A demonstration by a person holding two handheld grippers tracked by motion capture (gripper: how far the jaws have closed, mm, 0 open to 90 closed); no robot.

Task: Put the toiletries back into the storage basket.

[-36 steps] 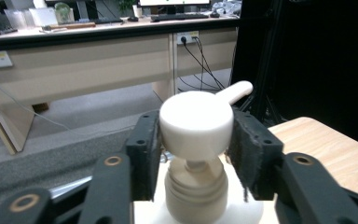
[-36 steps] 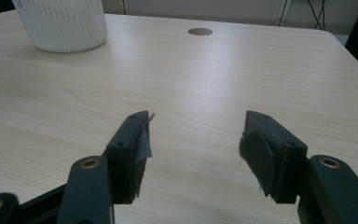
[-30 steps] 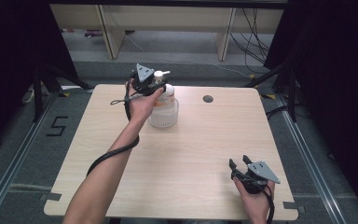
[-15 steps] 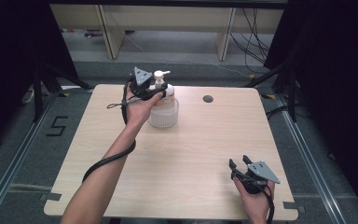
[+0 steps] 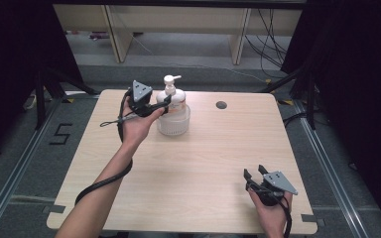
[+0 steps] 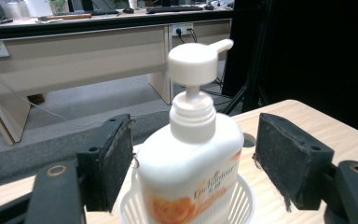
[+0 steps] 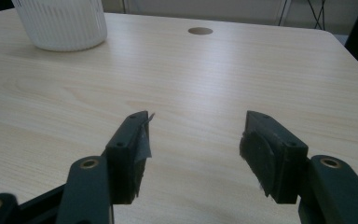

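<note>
A white pump bottle (image 5: 172, 94) with an orange label stands upright in a small white ribbed basket (image 5: 173, 125) at the back middle of the wooden table (image 5: 203, 163). My left gripper (image 5: 165, 102) reaches it from the left. Its jaws have just been opening and now straddle the bottle (image 6: 191, 163), the pads (image 6: 119, 158) standing off its sides. The basket's rim (image 6: 248, 198) shows below the bottle. My right gripper (image 5: 254, 173) rests open near the table's front right corner, held in a hand, with nothing between its fingers (image 7: 193, 140). The basket (image 7: 58, 23) shows far off in the right gripper view.
A round cable hole (image 5: 222, 105) lies in the tabletop right of the basket, also the hole (image 7: 200, 31) in the right gripper view. Beyond the far edge stand desk legs and cables on the floor. Dark curtains flank both sides.
My left gripper's jaws have spread apart off the bottle, and the hand has drawn back to the left and a little nearer. The bottle stays in the basket. The right gripper has not moved.
</note>
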